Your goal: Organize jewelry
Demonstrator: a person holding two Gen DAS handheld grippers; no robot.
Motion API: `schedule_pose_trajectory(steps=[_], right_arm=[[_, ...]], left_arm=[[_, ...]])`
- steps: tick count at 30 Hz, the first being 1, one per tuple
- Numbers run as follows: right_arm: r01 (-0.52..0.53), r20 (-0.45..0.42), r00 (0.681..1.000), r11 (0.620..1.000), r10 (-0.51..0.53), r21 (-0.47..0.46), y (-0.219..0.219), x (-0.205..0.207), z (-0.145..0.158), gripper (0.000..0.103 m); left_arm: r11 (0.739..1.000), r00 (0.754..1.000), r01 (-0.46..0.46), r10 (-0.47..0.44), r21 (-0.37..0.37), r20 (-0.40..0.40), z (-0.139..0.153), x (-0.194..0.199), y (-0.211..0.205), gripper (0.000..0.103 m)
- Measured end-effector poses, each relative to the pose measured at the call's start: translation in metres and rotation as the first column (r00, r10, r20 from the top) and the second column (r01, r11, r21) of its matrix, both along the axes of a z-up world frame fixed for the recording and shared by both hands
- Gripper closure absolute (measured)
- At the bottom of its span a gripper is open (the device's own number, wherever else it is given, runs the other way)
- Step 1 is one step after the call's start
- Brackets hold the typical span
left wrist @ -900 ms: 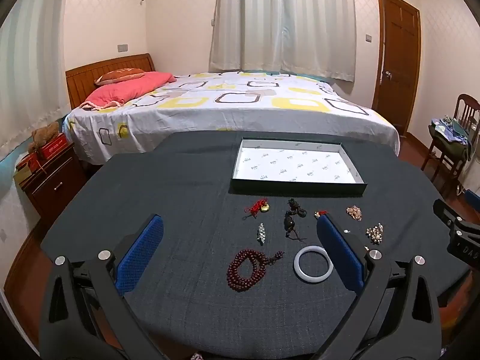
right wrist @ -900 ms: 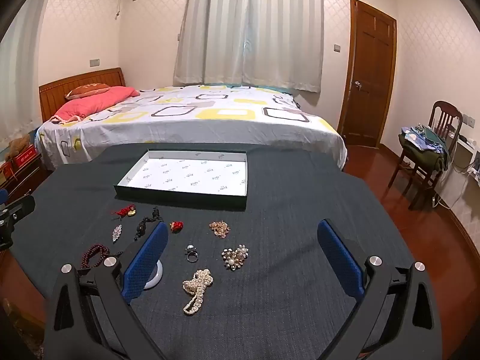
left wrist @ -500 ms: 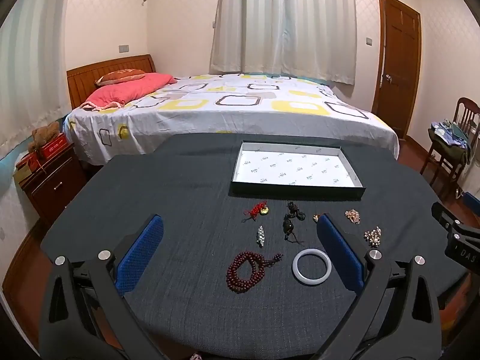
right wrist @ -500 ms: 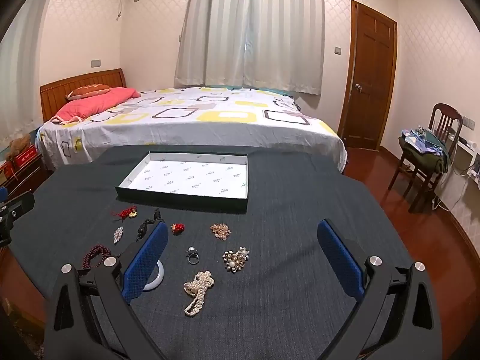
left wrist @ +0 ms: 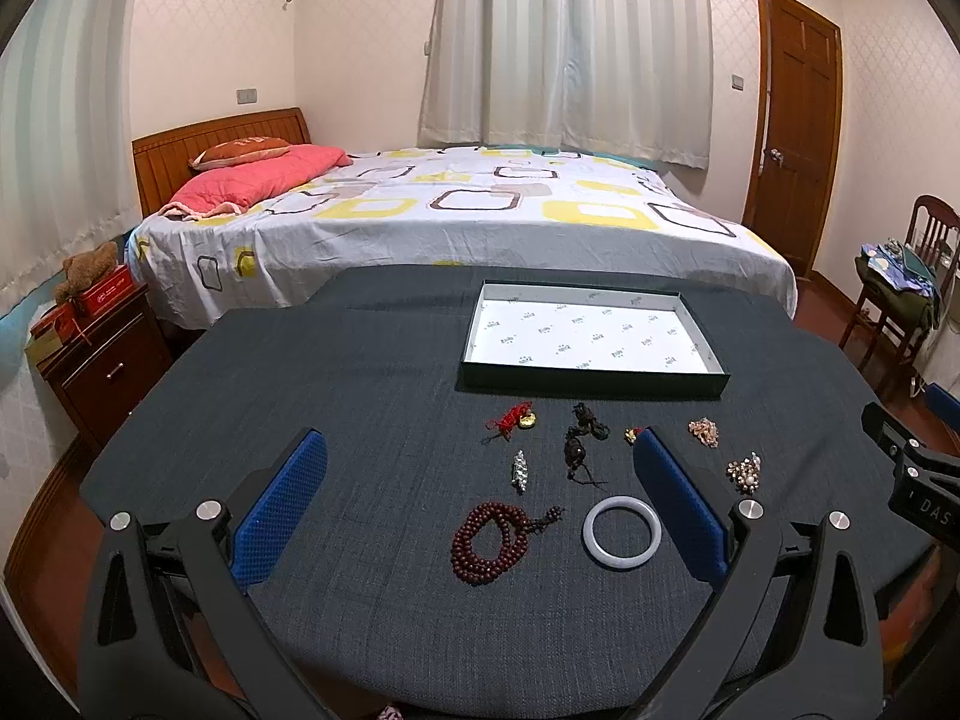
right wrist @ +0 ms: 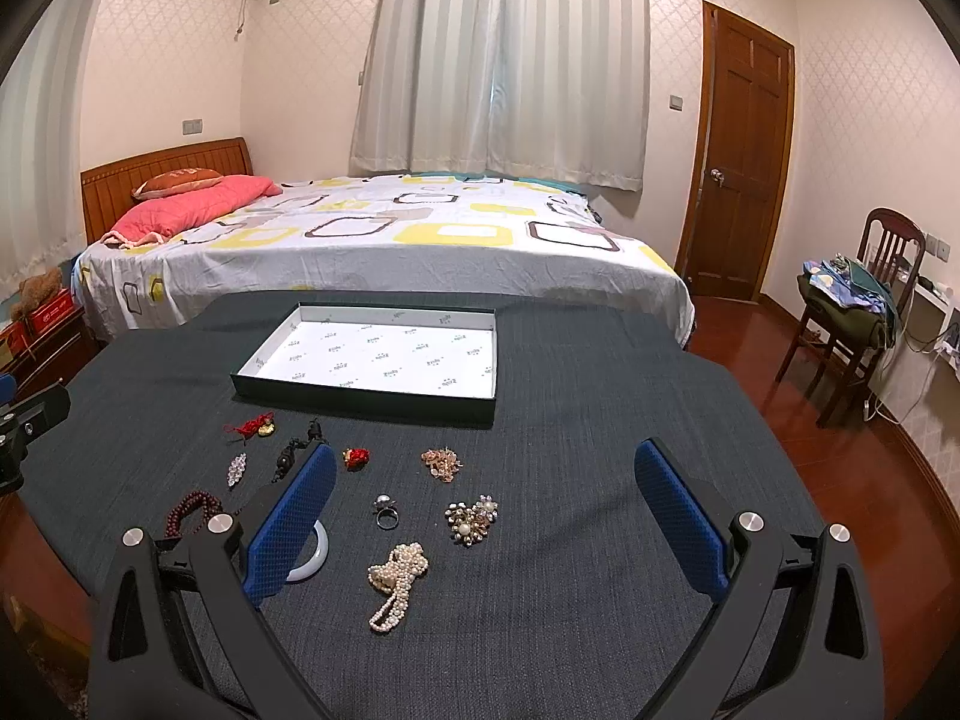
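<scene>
Two grippers, left gripper (left wrist: 480, 504) and right gripper (right wrist: 486, 516), jaws wide, holding nothing | jewelry loose on table (left wrist: 336, 396), tray (left wrist: 591, 381) beyond it bare | white bangle (left wrist: 621, 532) just inside your left gripper's right finger, ahead | pearl strand (right wrist: 397, 576) between your right jaws, left of centre, long axis toward you | you're nearer pearls with right.

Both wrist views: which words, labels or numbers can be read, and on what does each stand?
"DAS": white letters on the black body of the right gripper, cut off at the frame edge.
Box lining: small repeated dark marks, too small to read.
Brown pillow: pale lettering, blurred.
Red box on the nightstand: print unreadable.
</scene>
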State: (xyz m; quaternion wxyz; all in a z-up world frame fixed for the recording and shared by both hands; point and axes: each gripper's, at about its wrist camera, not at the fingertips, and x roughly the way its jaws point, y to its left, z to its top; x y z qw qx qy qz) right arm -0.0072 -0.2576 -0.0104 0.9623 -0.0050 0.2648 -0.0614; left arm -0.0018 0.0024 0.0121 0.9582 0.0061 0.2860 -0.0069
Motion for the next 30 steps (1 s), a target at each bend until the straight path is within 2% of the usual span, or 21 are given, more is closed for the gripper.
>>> schedule_pose_trajectory(steps=[30], right_arm=[[0.0,0.001,1.0,1.0,0.0,-0.002,0.0022,-0.0007,0.0019,0.006]], left_arm=[[1.0,1.0,0.003,-0.003,-0.001,-0.001,-0.0017,-0.0011,-0.0012,0.003]])
